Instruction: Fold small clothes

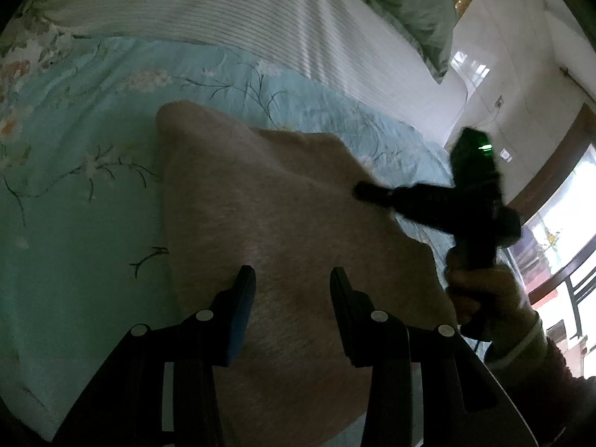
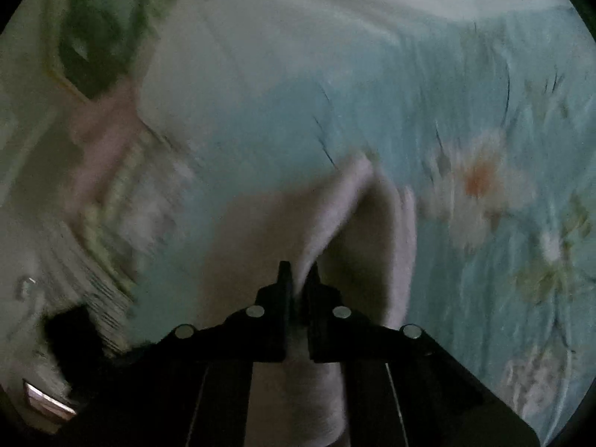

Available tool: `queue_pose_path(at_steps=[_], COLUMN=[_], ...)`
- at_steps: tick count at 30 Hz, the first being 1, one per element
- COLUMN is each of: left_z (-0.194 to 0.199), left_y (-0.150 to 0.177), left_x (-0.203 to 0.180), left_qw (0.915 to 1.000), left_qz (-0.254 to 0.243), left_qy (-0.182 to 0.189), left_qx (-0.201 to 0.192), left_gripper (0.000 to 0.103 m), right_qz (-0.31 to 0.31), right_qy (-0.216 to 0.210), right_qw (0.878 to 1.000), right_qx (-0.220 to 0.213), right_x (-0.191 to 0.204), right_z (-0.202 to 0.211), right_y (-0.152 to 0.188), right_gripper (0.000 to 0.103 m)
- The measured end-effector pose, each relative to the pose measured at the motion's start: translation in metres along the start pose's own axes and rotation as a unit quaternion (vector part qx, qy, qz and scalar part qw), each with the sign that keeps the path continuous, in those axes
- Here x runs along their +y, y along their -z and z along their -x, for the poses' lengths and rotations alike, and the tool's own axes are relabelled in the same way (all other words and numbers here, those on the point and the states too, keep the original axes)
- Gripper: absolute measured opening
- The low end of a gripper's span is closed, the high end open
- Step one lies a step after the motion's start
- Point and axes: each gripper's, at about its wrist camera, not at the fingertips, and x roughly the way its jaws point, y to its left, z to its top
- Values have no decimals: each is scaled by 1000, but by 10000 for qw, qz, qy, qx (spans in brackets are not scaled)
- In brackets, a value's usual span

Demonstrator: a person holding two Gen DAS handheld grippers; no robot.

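A small beige fuzzy garment (image 1: 268, 216) lies on a teal floral bedspread (image 1: 74, 141). My left gripper (image 1: 292, 279) is open, its fingers hovering over the garment's near part with nothing between them. My right gripper (image 1: 363, 188) shows at the right of the left wrist view, its tip on the garment's right edge. In the blurred right wrist view, the right gripper (image 2: 300, 272) is shut on a raised fold of the garment (image 2: 342, 205), which is lifted off the bedspread (image 2: 409, 93).
A white striped sheet (image 1: 242, 11) and a green pillow (image 1: 409, 3) lie at the far side of the bed. A white wall and window (image 1: 558, 216) stand to the right. The person's hand (image 1: 480, 294) holds the right gripper.
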Motion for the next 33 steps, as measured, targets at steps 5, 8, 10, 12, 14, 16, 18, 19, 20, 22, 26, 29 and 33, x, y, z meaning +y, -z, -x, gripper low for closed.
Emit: queue_pose_path(at_steps=[5, 8, 10, 12, 14, 16, 18, 19, 20, 22, 26, 29, 33], left_z=[-1, -21, -33, -33, -25, -15, -10, -11, -14, -24, -57, -53, -24], left_y=[-3, 3, 9, 10, 7, 2, -7, -13, -20, -28, -34, -35, -22], left_x=[-1, 4, 6, 2, -4, -7, -6, -5, -1, 4, 29, 27, 9], left_qw=[10000, 9998, 9997, 9995, 9992, 9992, 9995, 9997, 9998, 9993, 9971, 9975, 9968], left_qz=[-91, 14, -51, -165, -243, -300, -257, -168, -71, 20, 250, 84, -151], left_qy=[8, 119, 38, -94, -192, -208, -182, -156, -171, -385, -656, -646, -764], left_qx=[-4, 171, 231, 235, 263, 155, 59, 13, -1, 5, 283, 284, 165], left_gripper=[41, 41, 39, 38, 39, 39, 39, 39, 39, 39, 29, 29, 31], right_qz=[-130, -456, -490, -242, -110, -10, 18, 54, 112, 148, -367, -109, 220], right_qy=[884, 878, 925, 1015, 735, 479, 159, 158, 318, 1027, 1039, 1110, 695], right_qw=[9943, 9935, 9938, 9944, 9972, 9988, 9993, 9988, 9980, 9915, 9916, 9929, 9966], right_qx=[580, 556, 365, 140, 49, 91, 333, 454, 542, 784, 673, 415, 380], right_x=[-39, -55, -47, -27, -5, 15, 28, 30, 29, 9, -27, -9, 16], right_z=[-26, -29, -16, 3, 14, 12, 2, -6, -14, -30, -20, 10, 48], right_y=[18, 26, 22, 16, 10, 8, 15, 21, 26, 39, 45, 47, 69], right_gripper=[7, 8, 14, 15, 15, 15, 28, 32, 34, 34, 0, 4, 4])
